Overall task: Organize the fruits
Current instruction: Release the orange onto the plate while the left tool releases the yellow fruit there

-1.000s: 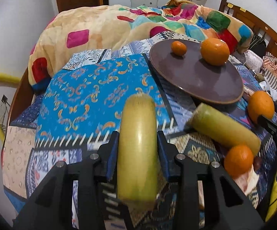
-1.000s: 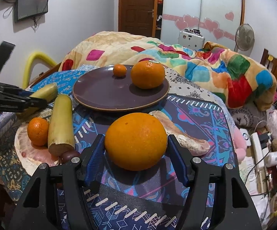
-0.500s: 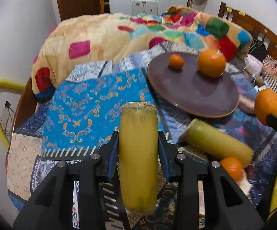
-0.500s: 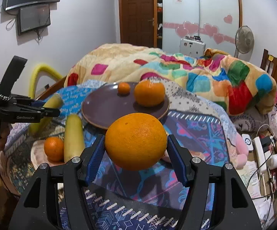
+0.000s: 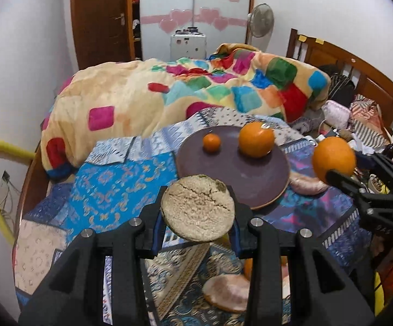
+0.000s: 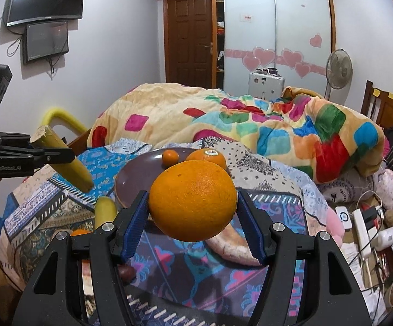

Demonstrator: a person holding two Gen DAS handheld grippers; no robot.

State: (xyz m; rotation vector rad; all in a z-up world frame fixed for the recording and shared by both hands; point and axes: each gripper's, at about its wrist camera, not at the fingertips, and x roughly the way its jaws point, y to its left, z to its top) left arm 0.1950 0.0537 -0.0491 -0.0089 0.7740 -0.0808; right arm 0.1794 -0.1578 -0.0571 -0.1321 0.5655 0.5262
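Observation:
My left gripper (image 5: 197, 218) is shut on a yellow-green sugarcane piece (image 5: 197, 210), held in the air with its cut end facing the camera; it shows at the left of the right wrist view (image 6: 60, 160). My right gripper (image 6: 193, 217) is shut on a large orange (image 6: 193, 199), lifted above the bed; it shows at the right of the left wrist view (image 5: 333, 159). A dark purple plate (image 5: 250, 179) on the bed holds a small orange (image 5: 211, 142) and a medium orange (image 5: 256, 139).
A second sugarcane piece (image 6: 104, 212) and another orange (image 6: 79, 232) lie on the patterned cloth near the plate. Pinkish peel pieces (image 5: 226, 293) lie nearby. A colourful blanket (image 5: 196, 92) is heaped behind. Clutter and cables (image 6: 364, 217) sit at the right.
Both grippers rose with their fruit. The sugarcane tilted up so its cut end faces the left camera. The orange lifted off the bed and now hangs above it.

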